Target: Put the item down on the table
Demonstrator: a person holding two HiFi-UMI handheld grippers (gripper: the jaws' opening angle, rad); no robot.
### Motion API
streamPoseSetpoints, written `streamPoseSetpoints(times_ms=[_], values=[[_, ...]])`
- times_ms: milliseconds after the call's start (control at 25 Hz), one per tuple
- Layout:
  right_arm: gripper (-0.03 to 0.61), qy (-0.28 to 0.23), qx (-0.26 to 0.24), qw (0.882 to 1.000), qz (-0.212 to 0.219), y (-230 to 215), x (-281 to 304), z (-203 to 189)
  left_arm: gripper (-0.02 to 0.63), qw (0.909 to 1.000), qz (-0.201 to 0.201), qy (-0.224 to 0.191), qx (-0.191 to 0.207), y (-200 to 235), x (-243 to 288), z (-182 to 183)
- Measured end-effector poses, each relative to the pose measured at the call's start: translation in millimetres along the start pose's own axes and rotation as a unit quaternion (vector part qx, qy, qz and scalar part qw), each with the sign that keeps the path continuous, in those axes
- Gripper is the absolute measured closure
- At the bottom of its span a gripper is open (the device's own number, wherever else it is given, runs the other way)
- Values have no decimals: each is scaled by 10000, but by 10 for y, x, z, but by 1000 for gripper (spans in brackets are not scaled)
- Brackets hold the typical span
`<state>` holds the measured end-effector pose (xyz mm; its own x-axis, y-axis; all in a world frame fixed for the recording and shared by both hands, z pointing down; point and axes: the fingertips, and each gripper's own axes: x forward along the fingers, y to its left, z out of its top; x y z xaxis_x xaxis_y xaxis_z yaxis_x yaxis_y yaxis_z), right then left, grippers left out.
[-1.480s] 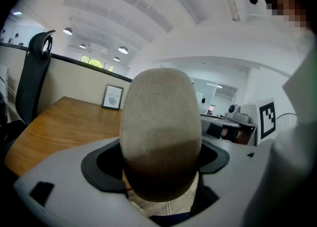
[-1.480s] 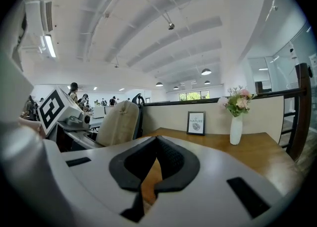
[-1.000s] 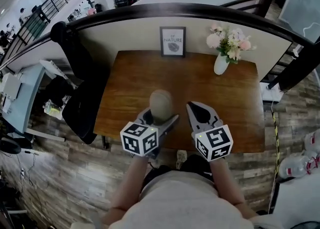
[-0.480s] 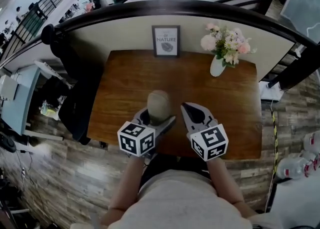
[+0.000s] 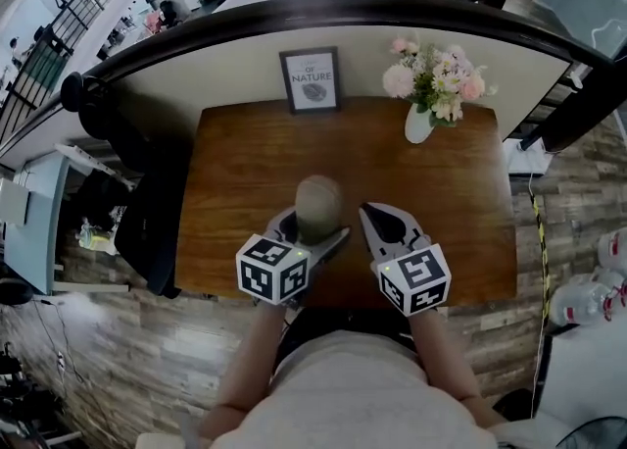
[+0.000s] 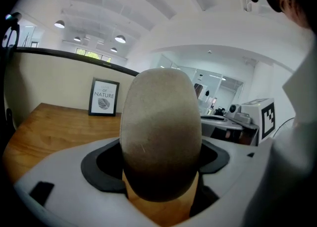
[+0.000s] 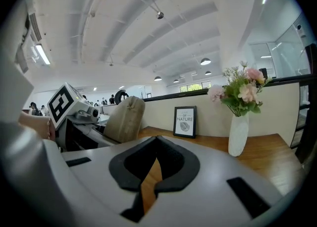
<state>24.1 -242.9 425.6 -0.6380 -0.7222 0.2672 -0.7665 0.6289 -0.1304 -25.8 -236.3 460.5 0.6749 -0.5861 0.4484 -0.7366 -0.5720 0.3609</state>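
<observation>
In front of the framed print (image 5: pixel 311 79), toward the near edge of the wooden table (image 5: pixel 441 192), the left gripper (image 5: pixel 315 226) is clamped on the beige egg-shaped item (image 5: pixel 318 204), held upright. Whether its base touches the wood is unclear. Released from any height or tilt, its rounded bottom could probably let it topple and roll off that near edge. The right gripper (image 5: pixel 384 224), just beside it, has its jaws together and empty. Compared with a second ago, the grip is unchanged; the item now sits more squarely before the print.
</observation>
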Motion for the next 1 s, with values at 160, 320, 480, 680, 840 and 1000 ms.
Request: streamPoseSetpoints(times_ms=[160, 320, 480, 680, 840, 1000], values=[[569, 14, 46, 9999, -143, -10, 41, -56, 203, 9997, -132, 140, 147, 37, 62, 41], [569, 80, 194, 9993, -325, -68, 72, -135, 202, 9983, -133, 417, 398, 149, 135, 5], [569, 211, 349, 9977, -535, -178, 102, -270, 202, 9927, -285, 912, 732, 258, 265, -161], [568, 511, 458, 9960, -574, -218, 194, -471, 202, 9866, -276, 1311, 932, 414, 444, -340], [569, 684, 542, 9947, -552, -206, 279, -606, 203, 9729, -155, 1794, 1450, 529, 571, -584], [569, 812, 639, 9932, -538, -182, 333, -730, 204, 9632, -162, 2150, 1603, 555, 671, -802]])
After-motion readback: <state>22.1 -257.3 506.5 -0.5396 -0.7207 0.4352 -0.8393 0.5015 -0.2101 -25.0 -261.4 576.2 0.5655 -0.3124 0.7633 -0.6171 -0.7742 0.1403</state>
